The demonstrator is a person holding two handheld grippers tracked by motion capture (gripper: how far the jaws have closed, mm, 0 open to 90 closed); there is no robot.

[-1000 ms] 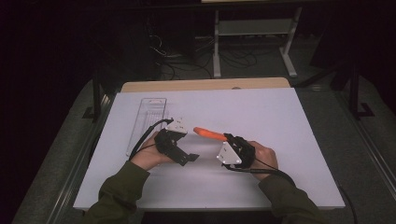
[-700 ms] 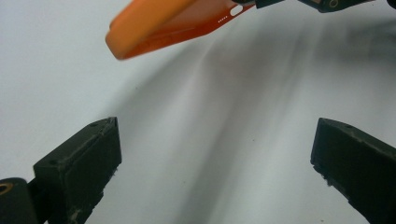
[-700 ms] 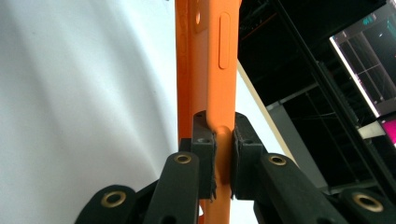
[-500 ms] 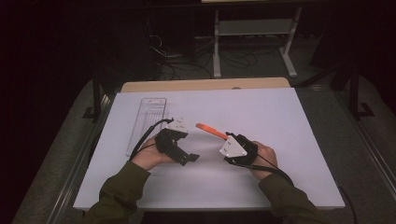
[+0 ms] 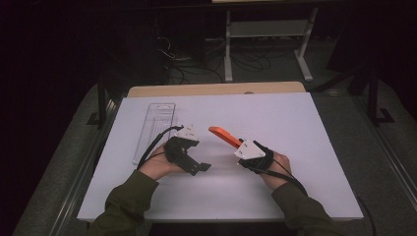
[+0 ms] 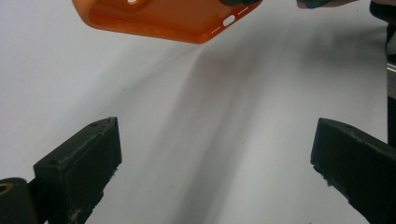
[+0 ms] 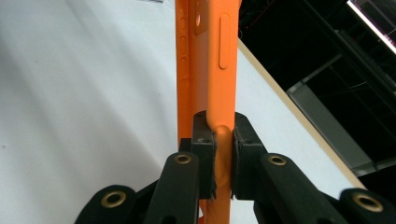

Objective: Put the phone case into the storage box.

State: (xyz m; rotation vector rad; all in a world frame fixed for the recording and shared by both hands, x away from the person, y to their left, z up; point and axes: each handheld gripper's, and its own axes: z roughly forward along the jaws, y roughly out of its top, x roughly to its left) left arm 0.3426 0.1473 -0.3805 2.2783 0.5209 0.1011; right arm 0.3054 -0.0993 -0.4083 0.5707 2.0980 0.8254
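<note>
An orange phone case [image 5: 224, 135] hangs a little above the white table [image 5: 305, 128], held by one end in my right gripper [image 5: 242, 146]. In the right gripper view the black jaws pinch the case's edge [image 7: 223, 140] and the case rises straight up from them. My left gripper [image 5: 202, 167] rests low over the table to the left of the case, with its jaws wide apart and nothing between them. In the left gripper view the case [image 6: 163, 18] floats beyond its two fingers [image 6: 79, 163].
A clear plastic tray [image 5: 155, 129] lies flat on the table at the far left, behind my left hand. A wooden strip [image 5: 216, 89] runs along the table's far edge. Dark floor, cables and a metal stand [image 5: 265, 34] lie beyond.
My right gripper has drifted slightly right and toward me with the case, and the case's free end has tipped up. The left gripper has stayed put.
</note>
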